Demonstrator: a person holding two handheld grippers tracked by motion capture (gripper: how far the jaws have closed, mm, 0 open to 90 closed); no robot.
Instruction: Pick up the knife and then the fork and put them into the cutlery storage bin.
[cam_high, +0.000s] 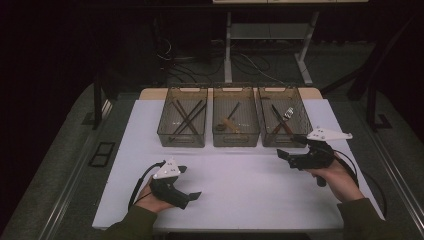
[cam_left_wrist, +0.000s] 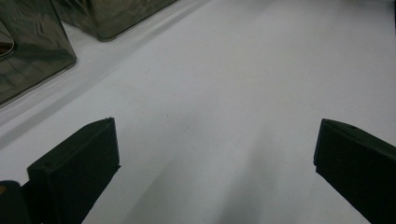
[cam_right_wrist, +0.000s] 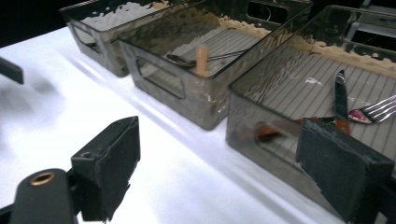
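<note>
Right tool (cam_high: 287, 155) hovers released just before the right-hand bin (cam_high: 284, 117), which holds a knife (cam_right_wrist: 341, 100) and fork (cam_right_wrist: 376, 110); left tool (cam_high: 189, 184), also released, rests low over the white bench (cam_high: 240, 175)

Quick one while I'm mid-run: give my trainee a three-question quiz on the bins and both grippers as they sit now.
1. How many bins stand in the row at the far side of the table?
2. True or false: the right gripper holds a fork.
3. Which bin is nearest the right gripper: A the left bin, B the middle bin, C the right bin?

Key:
1. Three, side by side, each holding utensils.
2. False. Its jaws stand open with nothing between them; a fork lies inside the right bin. The left gripper is open and empty too.
3. C.
</note>
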